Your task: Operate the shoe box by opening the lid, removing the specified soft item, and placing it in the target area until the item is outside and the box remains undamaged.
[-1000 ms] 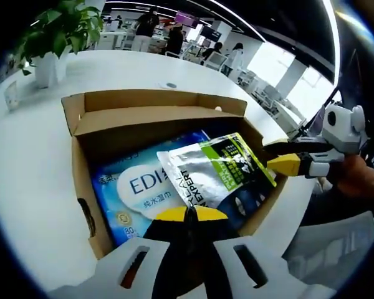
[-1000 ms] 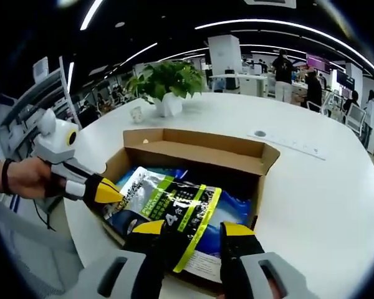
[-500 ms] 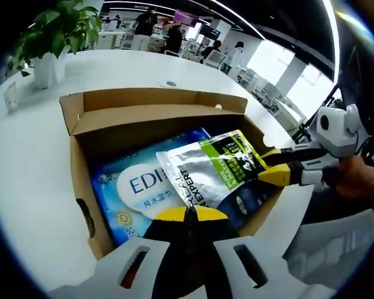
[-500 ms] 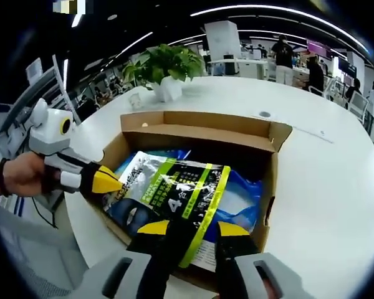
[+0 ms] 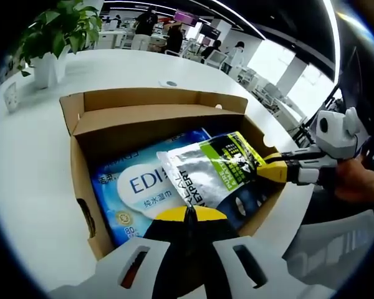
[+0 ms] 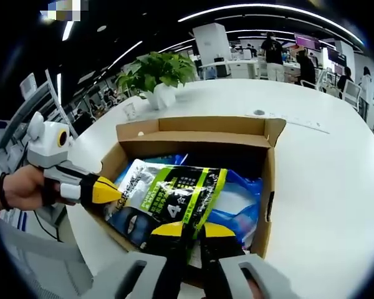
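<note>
Left claw [image 5: 186, 215] jaws pressed together on near edge of silver-green pouch [image 5: 215, 168]. Right claw [image 6: 186, 229] nearly closed, pinching same pouch on its other edge. Pouch lies in open cardboard box [image 5: 81, 180], atop blue wipes pack [image 5: 134, 187]. Box on white counter [image 5: 31, 162]. Left gripper view shows wipes label; right gripper view mostly hides it. Potted plant [image 6: 156, 75] far side.

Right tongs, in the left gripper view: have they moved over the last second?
Yes. The right tongs have slid inward over the brown cardboard shoe box wall, closing on the silver-and-green foil pouch edge. The box sits unchanged in that view.
</note>
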Motion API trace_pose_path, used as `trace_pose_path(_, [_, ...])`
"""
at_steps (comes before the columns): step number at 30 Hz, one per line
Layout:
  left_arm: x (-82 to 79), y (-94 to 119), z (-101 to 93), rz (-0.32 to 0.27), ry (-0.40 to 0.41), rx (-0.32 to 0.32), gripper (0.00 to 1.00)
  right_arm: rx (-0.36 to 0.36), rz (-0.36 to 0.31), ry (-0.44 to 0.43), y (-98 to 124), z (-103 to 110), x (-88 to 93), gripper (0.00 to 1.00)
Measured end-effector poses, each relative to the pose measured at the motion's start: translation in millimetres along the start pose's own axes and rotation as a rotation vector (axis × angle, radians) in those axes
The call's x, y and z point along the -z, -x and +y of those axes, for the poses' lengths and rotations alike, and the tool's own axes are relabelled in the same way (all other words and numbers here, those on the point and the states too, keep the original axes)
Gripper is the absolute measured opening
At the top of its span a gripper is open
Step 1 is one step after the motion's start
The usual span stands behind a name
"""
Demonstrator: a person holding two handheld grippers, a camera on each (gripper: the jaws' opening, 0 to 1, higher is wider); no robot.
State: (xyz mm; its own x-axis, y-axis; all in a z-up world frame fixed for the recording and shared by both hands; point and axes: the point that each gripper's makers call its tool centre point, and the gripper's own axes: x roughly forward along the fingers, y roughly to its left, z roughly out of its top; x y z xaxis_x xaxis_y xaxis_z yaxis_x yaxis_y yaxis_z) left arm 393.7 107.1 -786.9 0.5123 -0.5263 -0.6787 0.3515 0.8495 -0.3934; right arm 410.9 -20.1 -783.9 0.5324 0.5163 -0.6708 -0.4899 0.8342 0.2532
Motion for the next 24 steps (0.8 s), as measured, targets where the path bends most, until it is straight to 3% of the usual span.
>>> trace_pose_path(12, [-4.4, 0.7, -0.6, -0.019, -0.004, 0.003, 0.00, -0.030, -0.039, -0.048, 7.3, 5.4, -4.6, 0.00])
trace_pose_path(24, [-31.1, 9.0, -18.5, -0.078, -0.036, 0.039, 0.00, -0.017, -0.079, -0.039, 26.7, -0.5, -17.0, 0.00])
